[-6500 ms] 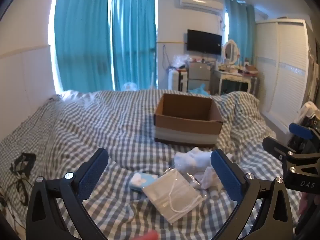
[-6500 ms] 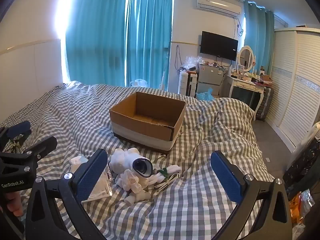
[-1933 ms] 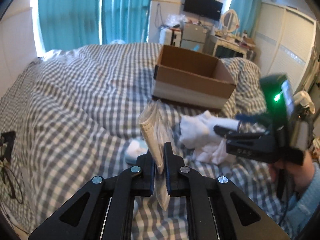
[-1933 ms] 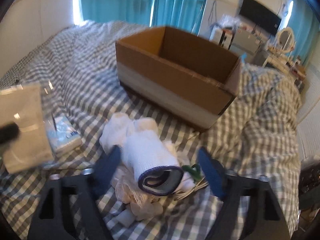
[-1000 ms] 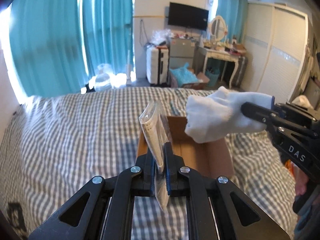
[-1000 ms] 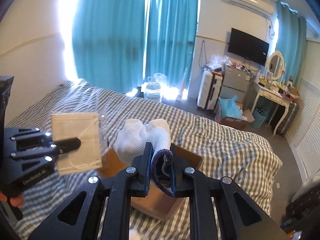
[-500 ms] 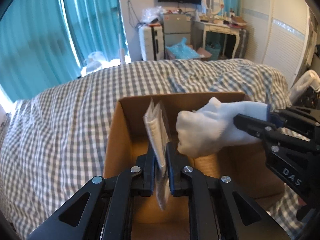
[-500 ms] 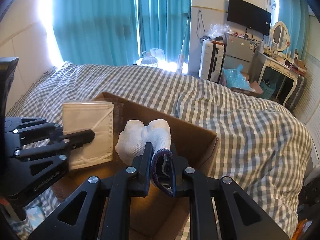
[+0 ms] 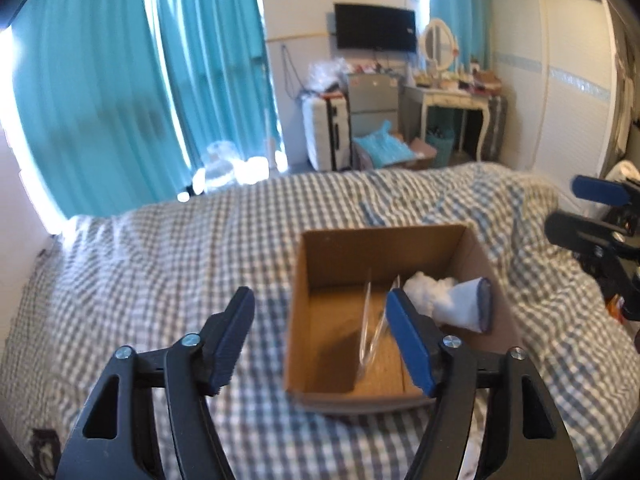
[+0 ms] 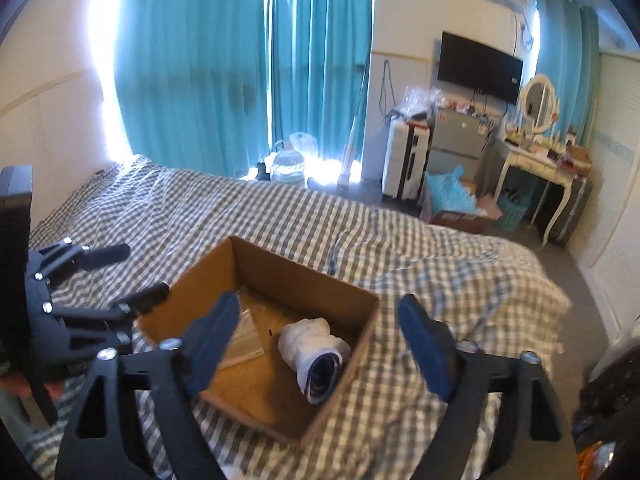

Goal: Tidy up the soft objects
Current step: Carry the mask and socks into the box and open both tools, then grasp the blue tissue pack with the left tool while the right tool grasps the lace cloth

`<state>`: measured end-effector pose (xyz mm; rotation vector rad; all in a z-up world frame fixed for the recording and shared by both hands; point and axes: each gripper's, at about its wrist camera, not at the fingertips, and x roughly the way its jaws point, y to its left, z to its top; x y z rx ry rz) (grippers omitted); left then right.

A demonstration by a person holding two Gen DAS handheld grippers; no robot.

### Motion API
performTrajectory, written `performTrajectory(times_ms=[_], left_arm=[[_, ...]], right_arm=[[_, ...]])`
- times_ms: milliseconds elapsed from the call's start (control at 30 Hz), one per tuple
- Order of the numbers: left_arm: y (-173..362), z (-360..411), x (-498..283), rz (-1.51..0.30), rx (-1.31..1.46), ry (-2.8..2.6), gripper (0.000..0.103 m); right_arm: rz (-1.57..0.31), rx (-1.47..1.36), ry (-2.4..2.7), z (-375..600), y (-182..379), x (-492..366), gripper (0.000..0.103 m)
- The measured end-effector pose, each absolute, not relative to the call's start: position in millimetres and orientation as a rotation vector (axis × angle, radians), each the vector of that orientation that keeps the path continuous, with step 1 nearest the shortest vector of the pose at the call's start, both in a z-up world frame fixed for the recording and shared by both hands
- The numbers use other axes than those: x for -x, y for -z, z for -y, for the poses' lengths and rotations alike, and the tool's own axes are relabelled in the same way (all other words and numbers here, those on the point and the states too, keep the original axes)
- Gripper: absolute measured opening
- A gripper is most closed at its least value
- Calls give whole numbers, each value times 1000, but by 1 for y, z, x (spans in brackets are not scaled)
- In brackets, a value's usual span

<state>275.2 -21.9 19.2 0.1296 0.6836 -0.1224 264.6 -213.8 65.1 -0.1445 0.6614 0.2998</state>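
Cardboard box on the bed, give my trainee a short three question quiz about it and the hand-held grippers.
1. True or false: the white sock roll lies inside the cardboard box.
2. Which also lies in the box? A) clear mask packet B) a remote C) a pillow
3. Fill in: both the left hand-held gripper and the right hand-held gripper are ____.

Key: 1 true; 2 A; 3 open, each holding nothing.

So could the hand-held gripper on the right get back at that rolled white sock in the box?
Probably yes. The right hand-held gripper is open just above the cardboard box, whose top is open. The sock lies uncovered, beside the mask packet.
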Motion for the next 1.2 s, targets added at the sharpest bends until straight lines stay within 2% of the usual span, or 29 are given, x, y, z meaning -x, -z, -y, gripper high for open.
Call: performTrajectory(times_ms=[67,133,400,500,767,1033,1067,1100,1167,1200], left_arm=[[-33,14,-257,-659,-122,111,83],[-48,5,-234,-622,-121,95,83],[-56,-14,-160,-596,-121,94,85],[-36,-20,-143,-630,-114,87,85],[61,-28,-127,-802,-75,45,85],[118,-37,-114,-926,-38,55,85],[120,-35,-113,-934,-40,62,85],[122,-34,-112,-938,-43,68,85],[124,-30,-112,-946,-55,79,85],[125,-29,-112,-949,-60,75,85]], right_arm=[[-662,157,-286,215,-78,-243,91],[-670,175,-268,214,-86,-224,95],[-745,251,-294,190,-74,-157,95],[-790,275,-297,178,-43,-139,95],[-953,260,-312,158,58,-129,95],[-1039,241,-344,146,109,-124,94],[-1051,238,-352,144,113,-123,93],[-1061,242,-358,143,117,-122,88],[-1076,263,-360,139,124,-120,74],[-1081,269,-360,138,126,-120,62]])
